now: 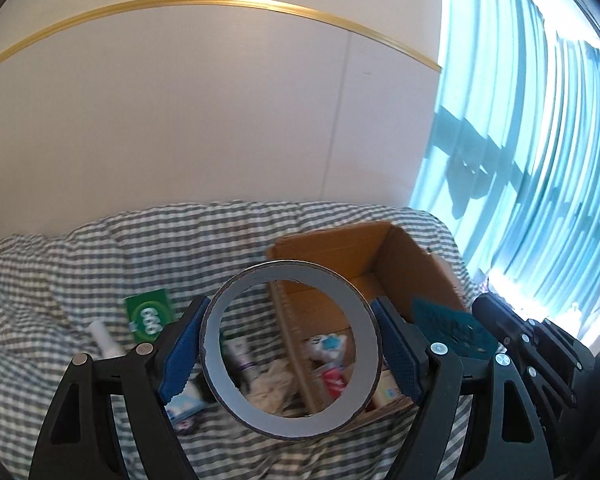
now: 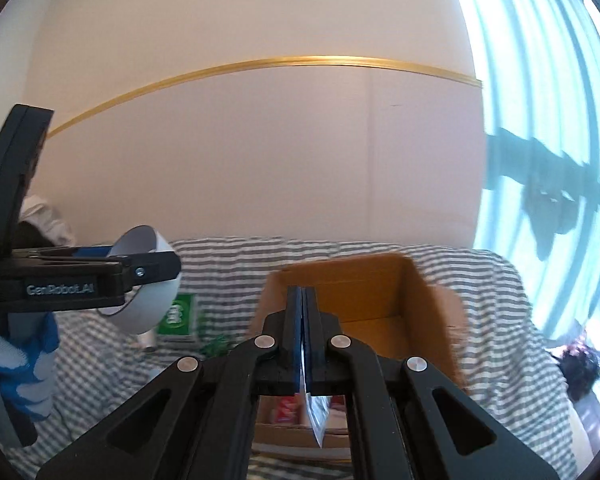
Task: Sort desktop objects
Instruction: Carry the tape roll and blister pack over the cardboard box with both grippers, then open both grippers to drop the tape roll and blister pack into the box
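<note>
Cardboard serves as the landmark: one open brown box (image 1: 384, 256) stands on the grey-and-white checked cloth (image 1: 80, 264), and every place below is given from it.

Well left of the box, in the left wrist view, one green carton (image 1: 150, 314) lies on the cloth, printed with large white figures that look like "666" or "999", too blurred to settle. One white bottle (image 1: 104, 338) lies just beside that carton, on its side away from the box. Nearer the box wall are one small bottle with a purple label (image 1: 240, 358), its writing unreadable, and one crumpled pale wad (image 1: 272, 384). A light blue packet (image 1: 186, 402) sits low, partly hidden behind a finger.

One roll of tape (image 1: 290, 350), grey-faced and held up on edge in front of the box's near-left wall, is clamped across its width by the left gripper (image 1: 290, 354), whose blue pads (image 1: 184, 350) press both sides, the jaws standing wide. Inside the box I count one red-labelled item (image 1: 334, 380) and one white item with a teal patch (image 1: 328, 344); neither label can be read.

In the right wrist view, the left gripper's black frame reads "GenRobot.AI". The right gripper (image 2: 304, 340) is above the box's near edge, jaws pressed together on one thin, shiny flat packet (image 2: 316, 416) hanging below them.
</note>
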Tool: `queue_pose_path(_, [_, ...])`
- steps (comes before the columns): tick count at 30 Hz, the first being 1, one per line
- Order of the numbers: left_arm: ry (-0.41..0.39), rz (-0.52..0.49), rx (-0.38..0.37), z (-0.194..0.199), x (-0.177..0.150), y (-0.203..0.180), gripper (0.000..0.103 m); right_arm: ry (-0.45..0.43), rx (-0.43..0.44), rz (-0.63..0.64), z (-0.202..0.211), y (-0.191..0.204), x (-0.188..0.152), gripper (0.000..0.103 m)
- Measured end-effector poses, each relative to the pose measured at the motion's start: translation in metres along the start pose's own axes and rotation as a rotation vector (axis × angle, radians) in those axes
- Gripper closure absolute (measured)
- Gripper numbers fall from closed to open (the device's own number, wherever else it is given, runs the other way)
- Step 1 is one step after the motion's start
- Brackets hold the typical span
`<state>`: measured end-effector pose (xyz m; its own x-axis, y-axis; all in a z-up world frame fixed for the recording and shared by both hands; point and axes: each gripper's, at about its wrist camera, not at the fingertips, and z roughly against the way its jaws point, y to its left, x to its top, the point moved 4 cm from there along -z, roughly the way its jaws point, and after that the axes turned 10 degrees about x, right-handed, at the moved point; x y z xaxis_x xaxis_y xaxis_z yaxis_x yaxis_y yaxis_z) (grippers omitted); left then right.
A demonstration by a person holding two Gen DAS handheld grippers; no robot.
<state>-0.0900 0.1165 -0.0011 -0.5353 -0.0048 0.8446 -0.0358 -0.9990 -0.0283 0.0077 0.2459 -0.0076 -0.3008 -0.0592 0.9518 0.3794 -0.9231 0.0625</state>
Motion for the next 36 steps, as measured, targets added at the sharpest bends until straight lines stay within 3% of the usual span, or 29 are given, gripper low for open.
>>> queue_pose_path(8, [0.051, -0.046, -0.056, -0.047, -0.009, -0.051, 0.021, 0.011, -0.044, -0.094, -0.018, -0.050, -0.014, 0.103])
queue_pose_path(16, [0.120, -0.082, -0.077, -0.096, -0.025, -0.087, 0.021, 0.018, -0.047, -0.103, -0.032, -0.066, -0.016, 0.102])
queue_pose_path(21, [0.163, -0.074, -0.072, -0.121, -0.030, -0.087, 0.020, 0.054, 0.001, -0.125, -0.056, -0.084, 0.000, 0.102])
queue_pose_path(26, [0.181, -0.057, -0.065, -0.142, -0.030, -0.083, 0.019, 0.092, -0.004, -0.127, -0.079, -0.095, -0.003, 0.102])
queue_pose_path(33, [0.179, -0.037, -0.067, -0.146, -0.026, -0.080, 0.005, 0.094, -0.064, -0.120, -0.081, -0.096, -0.009, 0.101])
queue_pose_path(36, [0.161, -0.027, -0.061, -0.138, -0.021, -0.075, 0.004, 0.081, -0.085, -0.117, -0.074, -0.095, -0.005, 0.098])
